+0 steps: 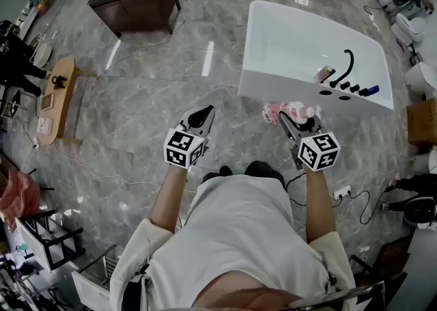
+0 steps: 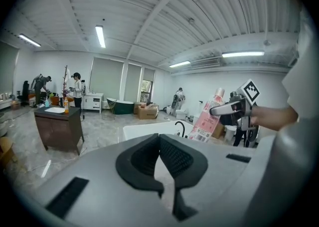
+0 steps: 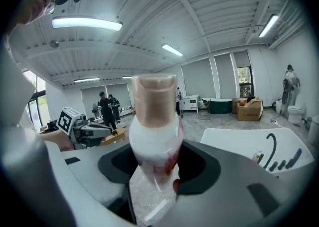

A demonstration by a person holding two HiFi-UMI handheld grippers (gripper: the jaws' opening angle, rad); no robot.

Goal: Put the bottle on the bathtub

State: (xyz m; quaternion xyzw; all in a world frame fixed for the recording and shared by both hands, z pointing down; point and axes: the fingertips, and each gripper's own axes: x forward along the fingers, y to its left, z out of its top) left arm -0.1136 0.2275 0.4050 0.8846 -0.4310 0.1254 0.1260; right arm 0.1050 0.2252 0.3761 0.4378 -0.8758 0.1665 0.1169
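Looking down in the head view, the right gripper clasps a pink-and-white plastic bottle in the air, just short of the white rectangular bathtub; the left gripper hangs alongside. Left gripper view: jaws pressed together, nothing between them. Right gripper view: jaws clamped on the bottle. Judged progress: pick-up done; reaching the tub's ledge and letting go are left.

The head view looks steeply down from above the person. Each gripper view sits close behind its jaws, facing across the room; all three views share the bathtub.
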